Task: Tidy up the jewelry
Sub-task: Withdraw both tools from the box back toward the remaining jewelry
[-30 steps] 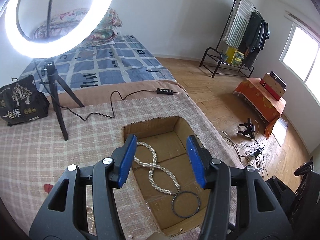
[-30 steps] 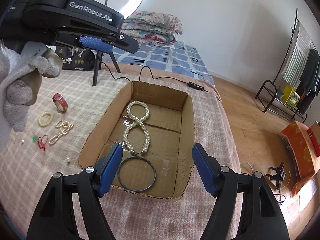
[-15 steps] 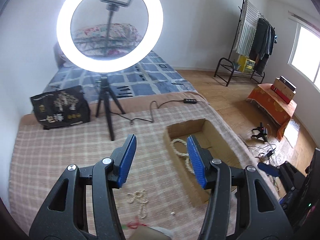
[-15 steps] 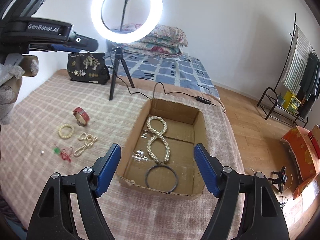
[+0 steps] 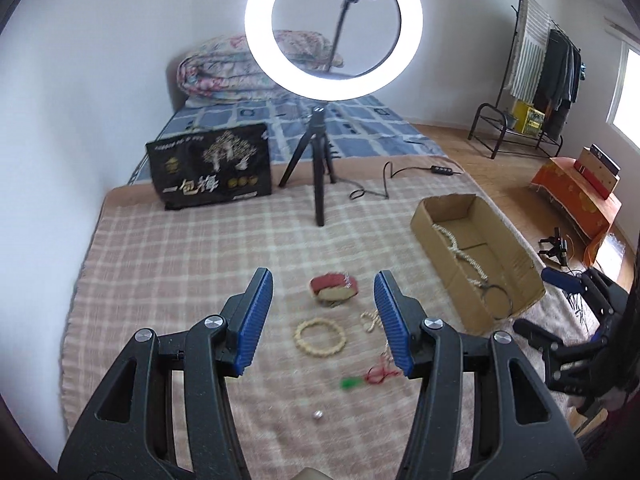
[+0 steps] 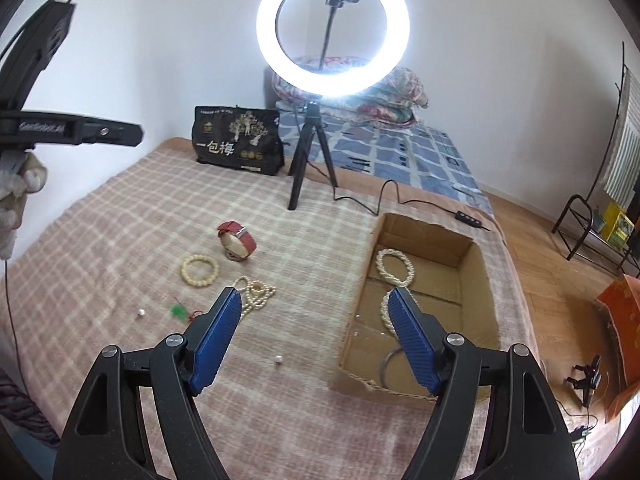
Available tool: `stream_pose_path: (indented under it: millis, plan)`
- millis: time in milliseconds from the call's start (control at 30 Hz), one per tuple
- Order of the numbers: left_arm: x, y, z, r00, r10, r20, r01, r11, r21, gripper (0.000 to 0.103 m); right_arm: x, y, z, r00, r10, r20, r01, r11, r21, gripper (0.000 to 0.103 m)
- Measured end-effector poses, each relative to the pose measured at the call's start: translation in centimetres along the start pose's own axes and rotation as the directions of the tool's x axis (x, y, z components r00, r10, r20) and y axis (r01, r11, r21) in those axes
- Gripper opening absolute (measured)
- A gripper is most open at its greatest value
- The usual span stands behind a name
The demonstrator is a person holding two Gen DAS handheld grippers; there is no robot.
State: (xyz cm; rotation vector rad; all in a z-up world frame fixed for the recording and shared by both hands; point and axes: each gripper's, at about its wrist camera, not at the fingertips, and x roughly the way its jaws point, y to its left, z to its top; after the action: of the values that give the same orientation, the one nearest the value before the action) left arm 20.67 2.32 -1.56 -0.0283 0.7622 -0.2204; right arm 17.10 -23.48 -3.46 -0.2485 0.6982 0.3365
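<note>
A cardboard box [image 5: 516, 258] [image 6: 476, 268] on the checked blanket holds a twisted pearl necklace [image 5: 464, 256] [image 6: 394, 268] and a dark ring [image 5: 497, 301]. Loose on the blanket lie a red watch [image 5: 334, 285] [image 6: 237, 240], a cream bead bracelet [image 5: 319, 332] [image 6: 199, 271], a small pearl strand [image 6: 256, 294], a red and green trinket [image 5: 370, 378] and single pearls [image 6: 279, 359]. My left gripper [image 5: 322, 320] is open and empty above the bracelet and watch. My right gripper [image 6: 316, 336] is open and empty, between the pearl strand and the box.
A ring light on a tripod [image 5: 320, 168] [image 6: 308, 160] stands behind the jewelry with its cable [image 6: 384, 196] trailing right. A black bag [image 5: 212, 166] [image 6: 238, 142] sits at the back. The blanket's right edge drops to a wooden floor [image 6: 560, 256].
My left gripper has swung left from over the box to above the loose jewelry. My right gripper has drawn back and left from the box. Both stayed open.
</note>
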Motion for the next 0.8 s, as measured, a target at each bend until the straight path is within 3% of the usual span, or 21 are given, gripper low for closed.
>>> stream_pose_path:
  millis: [200, 500, 800]
  plan:
    - [0.0, 2.5, -3.9, 0.998, -0.031, -0.055, 0.03, 0.999, -0.017, 0.054, 2.3, 1.1, 0.9, 0.995, 0.035, -0.09, -0.033, 0.999, 0.028, 0.076]
    - [2.6, 1.7, -9.7, 0.983, -0.036, -0.18, 0.046, 0.998, 0.051, 0.054, 7.2, 2.3, 1.3, 0.968, 0.14, -0.206, -0.113, 0.984, 0.135, 0.076]
    - [5.0, 0.5, -11.7, 0.968, -0.037, -0.249, 0.053, 0.997, 0.058, 0.054, 11.8, 1.8, 1.3, 0.929, 0.224, -0.294, -0.14, 0.95, 0.28, 0.072]
